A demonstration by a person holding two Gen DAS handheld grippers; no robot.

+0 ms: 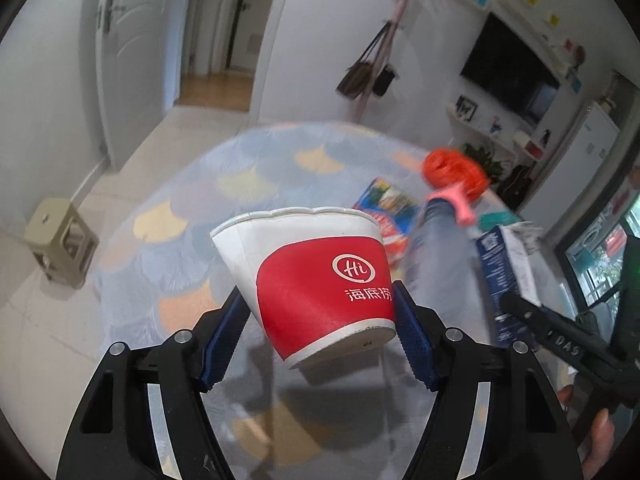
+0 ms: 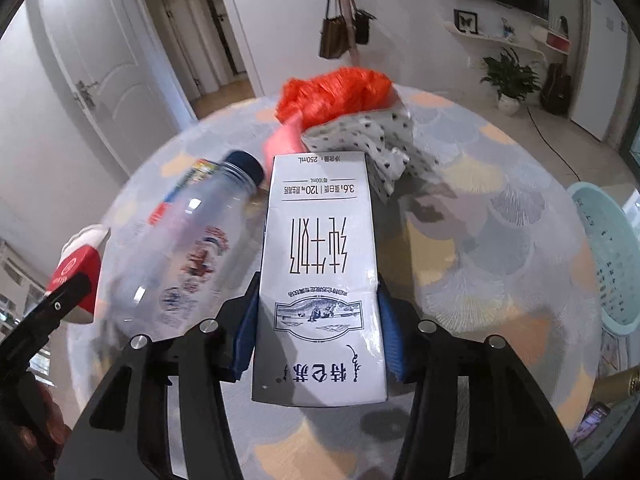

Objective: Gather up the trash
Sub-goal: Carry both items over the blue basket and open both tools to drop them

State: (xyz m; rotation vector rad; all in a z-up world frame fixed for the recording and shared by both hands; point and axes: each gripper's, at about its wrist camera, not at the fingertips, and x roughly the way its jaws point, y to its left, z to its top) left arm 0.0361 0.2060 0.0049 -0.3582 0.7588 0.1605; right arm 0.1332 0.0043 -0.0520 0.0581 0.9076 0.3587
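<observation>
My left gripper (image 1: 320, 320) is shut on a red and white paper cup (image 1: 312, 276) and holds it tilted above the round table (image 1: 240, 168). My right gripper (image 2: 316, 320) is shut on a white milk carton (image 2: 320, 280), held above the table. The cup also shows at the left edge of the right wrist view (image 2: 76, 276). The carton also shows in the left wrist view (image 1: 504, 276). A clear plastic bottle (image 2: 188, 248) with a dark cap lies on the table left of the carton. An orange mesh bundle (image 2: 336, 92) and a dotted wrapper (image 2: 368, 140) lie beyond the carton.
A teal basket (image 2: 608, 264) stands at the table's right edge. A colourful packet (image 1: 384, 208) lies on the table behind the cup. A beige stool (image 1: 60, 240) stands on the floor to the left. A potted plant (image 2: 508, 76) stands by the far wall.
</observation>
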